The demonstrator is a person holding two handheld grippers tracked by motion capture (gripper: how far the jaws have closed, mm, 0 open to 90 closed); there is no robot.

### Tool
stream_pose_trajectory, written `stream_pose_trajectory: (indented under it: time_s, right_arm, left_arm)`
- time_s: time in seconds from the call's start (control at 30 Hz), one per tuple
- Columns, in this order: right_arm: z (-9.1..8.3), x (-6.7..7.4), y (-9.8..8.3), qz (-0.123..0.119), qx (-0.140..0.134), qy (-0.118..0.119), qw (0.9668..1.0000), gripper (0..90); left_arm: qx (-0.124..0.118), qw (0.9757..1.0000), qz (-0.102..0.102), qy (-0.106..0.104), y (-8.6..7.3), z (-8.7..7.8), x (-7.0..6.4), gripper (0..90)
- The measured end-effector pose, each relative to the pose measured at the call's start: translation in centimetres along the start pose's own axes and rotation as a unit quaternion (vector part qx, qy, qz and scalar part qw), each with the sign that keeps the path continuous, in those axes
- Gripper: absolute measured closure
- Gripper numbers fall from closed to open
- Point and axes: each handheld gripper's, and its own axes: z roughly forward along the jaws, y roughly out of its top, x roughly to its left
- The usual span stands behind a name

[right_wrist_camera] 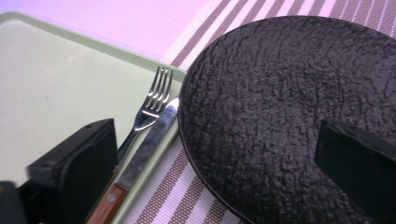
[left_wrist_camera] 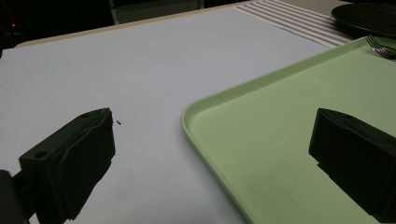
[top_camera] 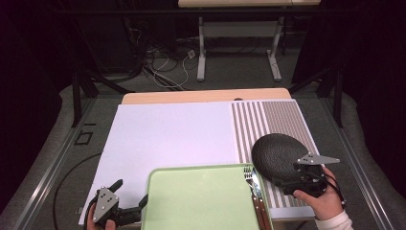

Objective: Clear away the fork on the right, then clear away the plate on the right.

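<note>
Plate (top_camera: 277, 154), black and rough, sits between your right hand-held gripper's (top_camera: 300, 181) wide-spread jaws, ungripped. Your left hand-held gripper (top_camera: 130, 199) gapes empty, straddling the green tray's (top_camera: 191, 201) corner.

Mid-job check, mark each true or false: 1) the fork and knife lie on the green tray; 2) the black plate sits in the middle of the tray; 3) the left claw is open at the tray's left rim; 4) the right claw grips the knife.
1) The fork and knife lie on the green tray, along its right edge: true.
2) False: the black plate is over the striped placemat, its edge overlapping the tray's right rim.
3) The left claw is open at the tray's left rim: true.
4) False: the right claw is open, its jaws either side of the plate's rim.
</note>
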Motion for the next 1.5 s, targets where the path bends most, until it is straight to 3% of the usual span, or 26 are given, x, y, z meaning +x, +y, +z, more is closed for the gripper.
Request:
stream_pose_trajectory:
  time_s: [0.3, 0.63, 0.73, 0.87, 0.9, 1.0, 1.3, 1.37, 1.4, 1.43, 1.5]
  right_arm:
    - [-0.2, -0.7, -0.2, -0.005, -0.002, -0.014, 0.9999, 0.0]
    - [-0.6, -1.6, -0.8, -0.021, 0.010, 0.012, 0.9997, 0.0]
    - [-1.0, -2.1, -0.8, -0.025, 0.012, 0.008, 0.9996, 0.0]
    - [-1.3, -2.5, -0.7, -0.064, 0.021, -0.008, 0.9977, 0.0]
    - [-1.3, -2.5, -0.7, -0.064, 0.021, -0.008, 0.9977, 0.0]
    - [-1.2, -2.4, -0.5, -0.096, 0.036, -0.020, 0.9946, 0.0]
    - [-0.9, -1.9, 0.2, -0.140, 0.062, -0.018, 0.9881, 0.0]
    - [-0.9, -1.8, 0.4, -0.156, 0.069, -0.018, 0.9851, 0.0]
    - [-0.8, -1.7, 0.5, -0.174, 0.074, -0.021, 0.9818, 0.0]
    - [-0.8, -1.7, 0.5, -0.174, 0.074, -0.021, 0.9818, 0.0]
    - [-0.7, -1.6, 0.6, -0.192, 0.082, -0.019, 0.9777, 0.0]
  left_arm:
    - [0.001, 1.0000, -0.001, 0.002, 0.0, 0.0, 0.0, 0.5]
    - [0.003, 1.0000, -0.003, 0.006, -0.1, 0.0, 0.0, 0.5]
    - [0.003, 1.0000, -0.004, 0.007, -0.1, 0.0, 0.1, 0.5]
    - [0.004, 1.0000, -0.004, 0.007, -0.1, 0.0, 0.0, 0.5]
    - [0.005, 1.0000, -0.003, 0.007, -0.1, 0.0, 0.0, 0.5]
    - [0.005, 1.0000, -0.003, 0.008, -0.1, 0.0, 0.0, 0.5]
    - [0.004, 0.9999, -0.005, 0.009, -0.1, 0.0, 0.1, 0.5]
    - [0.003, 0.9999, -0.006, 0.008, -0.1, 0.0, 0.0, 0.5]
    - [0.004, 0.9999, -0.006, 0.008, -0.1, 0.0, 0.0, 0.5]
    - [0.004, 0.9999, -0.006, 0.008, -0.1, 0.0, 0.0, 0.5]
    - [0.004, 0.9999, -0.005, 0.009, -0.1, 0.0, 0.0, 0.5]
